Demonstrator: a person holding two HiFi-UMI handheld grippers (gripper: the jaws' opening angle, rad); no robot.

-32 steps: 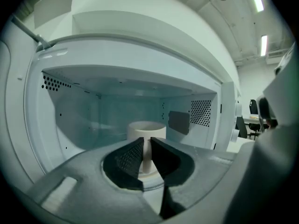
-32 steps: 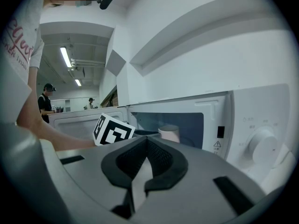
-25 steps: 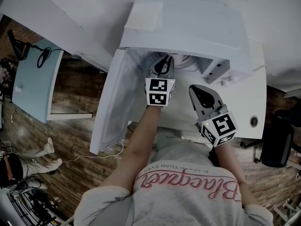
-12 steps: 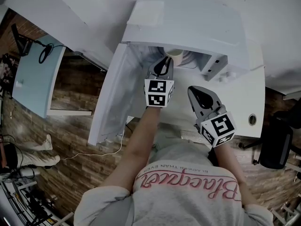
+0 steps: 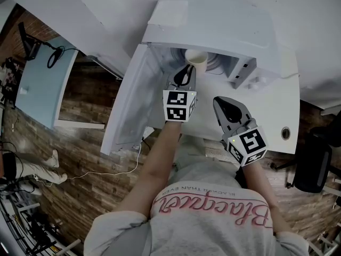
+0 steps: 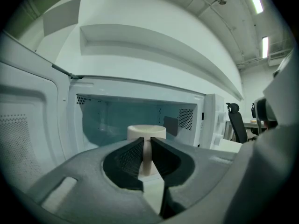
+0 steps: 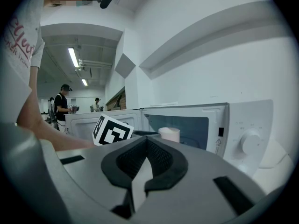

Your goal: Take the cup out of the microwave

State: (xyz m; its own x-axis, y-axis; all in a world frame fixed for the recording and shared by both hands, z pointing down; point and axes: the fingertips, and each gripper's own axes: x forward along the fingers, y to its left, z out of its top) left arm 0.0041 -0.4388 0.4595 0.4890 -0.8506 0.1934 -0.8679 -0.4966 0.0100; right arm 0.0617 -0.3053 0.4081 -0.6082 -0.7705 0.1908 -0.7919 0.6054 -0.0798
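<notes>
The cup (image 6: 146,133) is a pale cream cylinder with a plain rim, and it is upright. A narrow pale part of it, seemingly its handle, is pinched between the jaws of the left gripper (image 6: 145,146), and its body rises just beyond the fingertips. It is at the mouth of the microwave (image 5: 213,31), which is white. The microwave's door (image 5: 130,105) is swung wide open to the left of that gripper, with the cavity straight ahead. Its round knob (image 7: 252,143) lies ahead and to the right of the right gripper (image 7: 146,143).
</notes>
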